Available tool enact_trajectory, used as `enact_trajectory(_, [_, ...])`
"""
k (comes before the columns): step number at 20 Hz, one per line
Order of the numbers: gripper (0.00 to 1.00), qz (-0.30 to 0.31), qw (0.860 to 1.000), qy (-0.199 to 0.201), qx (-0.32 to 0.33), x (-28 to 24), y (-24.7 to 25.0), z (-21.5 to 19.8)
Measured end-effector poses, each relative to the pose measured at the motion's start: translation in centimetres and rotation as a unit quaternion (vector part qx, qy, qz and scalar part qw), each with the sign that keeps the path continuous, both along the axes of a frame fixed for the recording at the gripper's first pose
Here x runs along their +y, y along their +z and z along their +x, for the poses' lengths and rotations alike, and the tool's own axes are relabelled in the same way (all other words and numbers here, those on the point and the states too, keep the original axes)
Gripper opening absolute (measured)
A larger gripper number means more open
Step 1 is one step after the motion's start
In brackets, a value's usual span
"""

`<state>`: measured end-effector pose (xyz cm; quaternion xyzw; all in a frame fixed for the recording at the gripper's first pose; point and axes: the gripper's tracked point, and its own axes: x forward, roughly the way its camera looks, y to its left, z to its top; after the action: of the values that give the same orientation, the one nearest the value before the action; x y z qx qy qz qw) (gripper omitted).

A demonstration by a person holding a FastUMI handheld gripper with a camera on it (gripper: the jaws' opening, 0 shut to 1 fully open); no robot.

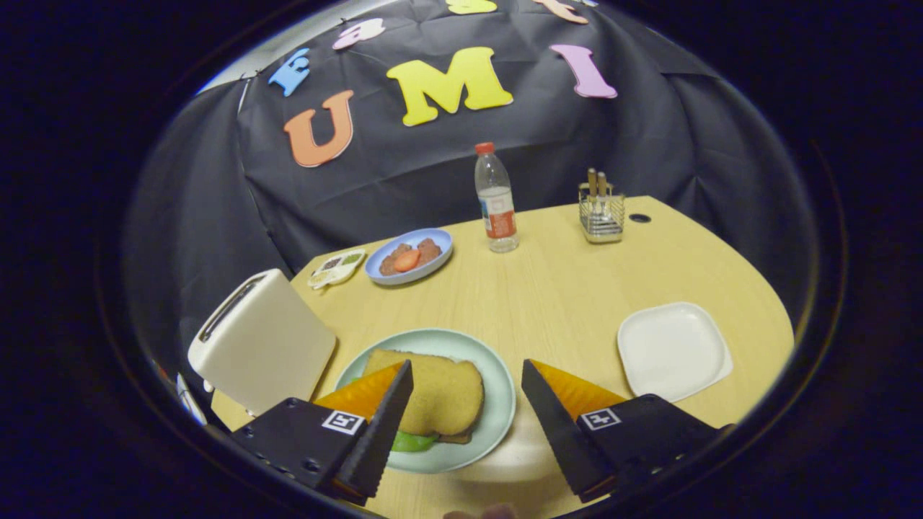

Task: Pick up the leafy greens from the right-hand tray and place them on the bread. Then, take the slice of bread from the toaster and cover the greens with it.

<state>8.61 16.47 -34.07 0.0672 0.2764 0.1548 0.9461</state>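
Observation:
A slice of bread (436, 391) lies on top of leafy greens (412, 441) on a pale green plate (497, 411), with another layer peeking out underneath. My gripper (467, 382) hovers just above the plate, open, with nothing between its fingers; the left finger (382, 425) overlaps the bread's near edge in the view, the right finger (555, 425) stands beside the plate. A white toaster (263, 339) stands left of the plate, its slot looking dark. The white square tray (674, 349) sits to the right with nothing on it.
A blue plate (409, 257) with pieces of food is at the back left, beside a small divided dish (337, 268). A water bottle (496, 198) and a wire cutlery holder (601, 209) stand at the back. The table edge (757, 288) curves close on the right.

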Motion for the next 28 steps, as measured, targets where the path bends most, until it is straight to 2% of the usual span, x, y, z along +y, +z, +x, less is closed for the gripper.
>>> enact_trajectory(7, [0.95,-0.021,0.993,0.022,-0.117,-5.8,13.3,-0.4])
enact_trajectory(12, [0.95,-0.043,0.975,-0.012,-0.218,-13.4,24.0,-2.0])
enact_trajectory(14, [0.95,-0.048,0.968,-0.023,-0.244,-15.3,26.7,-3.4])
enact_trajectory(19, [0.96,-0.045,0.959,-0.057,-0.273,-19.6,30.7,-6.4])
enact_trajectory(23, [0.96,-0.056,0.952,-0.074,-0.291,-20.5,31.9,-7.7])
enact_trajectory(28, [0.96,-0.048,0.952,-0.092,-0.287,-20.3,32.0,-8.5])
